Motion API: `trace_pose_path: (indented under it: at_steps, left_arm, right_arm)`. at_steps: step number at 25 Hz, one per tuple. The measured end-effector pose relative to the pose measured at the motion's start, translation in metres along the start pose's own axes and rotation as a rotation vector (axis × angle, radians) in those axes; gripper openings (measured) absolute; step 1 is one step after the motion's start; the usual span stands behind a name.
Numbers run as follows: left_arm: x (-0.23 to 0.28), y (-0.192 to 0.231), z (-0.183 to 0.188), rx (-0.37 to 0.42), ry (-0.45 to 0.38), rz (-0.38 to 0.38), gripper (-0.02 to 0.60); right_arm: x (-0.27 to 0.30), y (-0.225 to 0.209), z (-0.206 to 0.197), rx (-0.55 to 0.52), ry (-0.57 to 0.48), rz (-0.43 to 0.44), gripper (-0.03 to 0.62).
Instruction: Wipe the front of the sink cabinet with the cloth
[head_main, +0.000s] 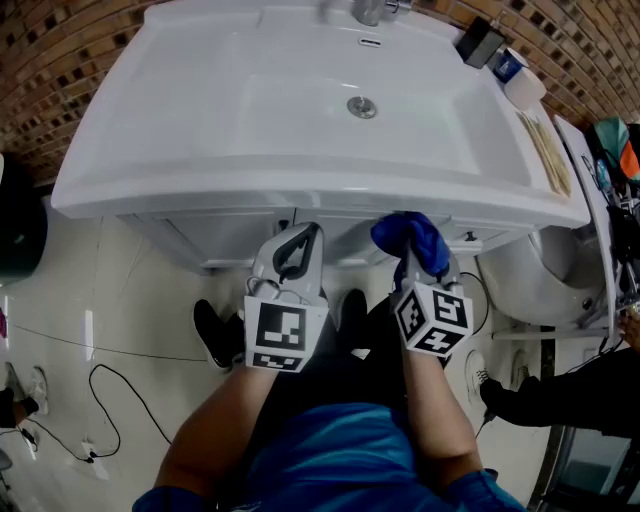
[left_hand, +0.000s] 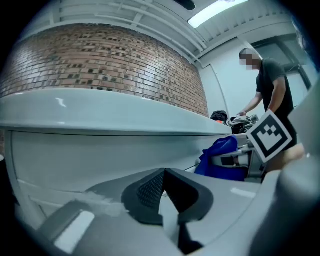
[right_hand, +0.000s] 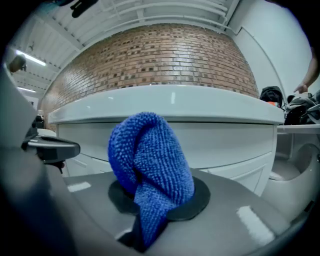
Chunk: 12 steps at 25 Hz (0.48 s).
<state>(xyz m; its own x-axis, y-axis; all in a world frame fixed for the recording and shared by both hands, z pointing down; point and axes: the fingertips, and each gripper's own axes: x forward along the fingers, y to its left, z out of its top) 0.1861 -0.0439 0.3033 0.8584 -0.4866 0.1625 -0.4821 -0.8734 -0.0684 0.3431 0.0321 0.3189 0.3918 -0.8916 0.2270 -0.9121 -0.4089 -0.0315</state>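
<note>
Gripping is recorded at right tongs: blue cloth is pinched btwn them by its lower folds, w/ a rounded bunch standing proud above the pads. Left tongs are pressed together at the tips, nothing held. In head view both are seen side by side under the sink rim, close to cabinet front. Cloth-to-panel contact can't be told; in right gripper view the panel appears a little beyond the bunch.

Handling (judged): cloth is taken as light and soft, w/ a looped microfibre-type pile. No breakage risk is seen, and it isn't slippery, so it should be held well by the pads. It's floppy, so the free bunch is expected to fold back under pressure. Hold is best placed low on the gathered folds, as now, w/ enough bunch left fwd to be pressed flat on the panel. If too little is left out, the hard tips may be dragged across the white finish. Cabinet front looks smooth, glossy and rigid; light steady pressure is judged sufficient.
</note>
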Motion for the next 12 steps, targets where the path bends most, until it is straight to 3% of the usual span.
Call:
trace_pose_path:
  at_steps: [12]
  left_arm:
    - [-0.088,0.127,-0.019,-0.072,0.012,0.28,0.002]
  right_arm:
    - [0.012,0.197,0.005,-0.106,-0.015,0.37,0.072]
